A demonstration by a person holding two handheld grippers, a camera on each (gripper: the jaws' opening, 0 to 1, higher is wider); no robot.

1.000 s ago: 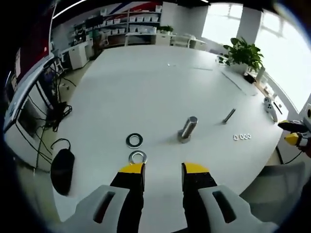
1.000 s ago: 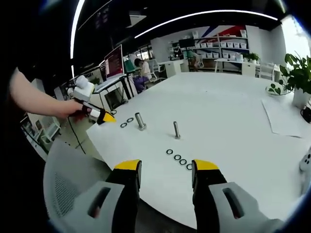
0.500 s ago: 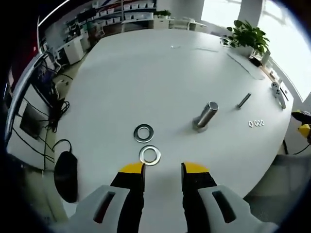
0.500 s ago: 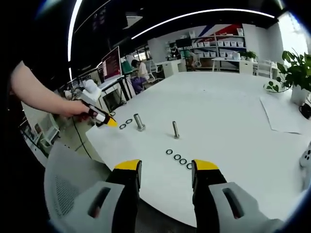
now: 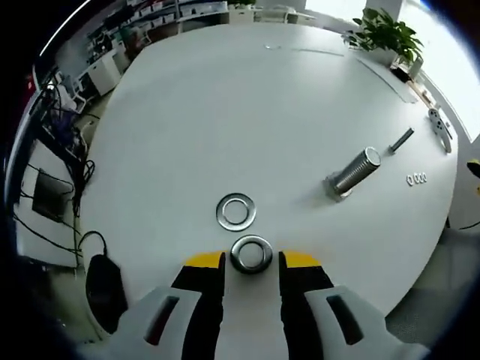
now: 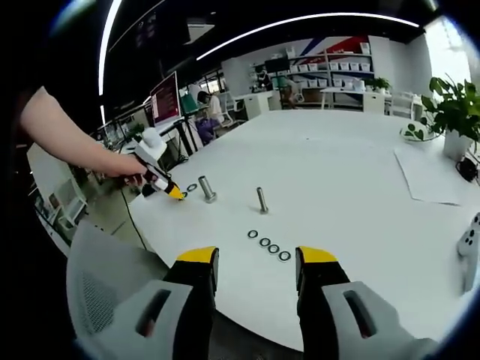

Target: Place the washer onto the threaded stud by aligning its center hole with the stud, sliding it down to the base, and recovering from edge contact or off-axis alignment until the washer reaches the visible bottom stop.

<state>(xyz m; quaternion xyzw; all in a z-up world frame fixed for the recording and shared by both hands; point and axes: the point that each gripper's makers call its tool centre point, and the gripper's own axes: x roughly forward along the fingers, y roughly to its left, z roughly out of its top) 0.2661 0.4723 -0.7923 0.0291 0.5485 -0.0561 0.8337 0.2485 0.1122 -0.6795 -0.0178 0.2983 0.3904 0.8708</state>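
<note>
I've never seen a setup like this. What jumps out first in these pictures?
Two shiny washers on the white table: the nearer washer lies between the left hand-held gripper's open yellow-tipped jaws, the second washer just beyond. To their right stands a thick stud. A row of small rings lies before the right hand-held gripper.

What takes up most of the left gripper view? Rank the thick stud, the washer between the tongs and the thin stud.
1. Thick stud, largest.
2. Washer between the left tongs, though nearness to the camera inflates it.
3. Thin stud, smallest, and farthest away.
</note>
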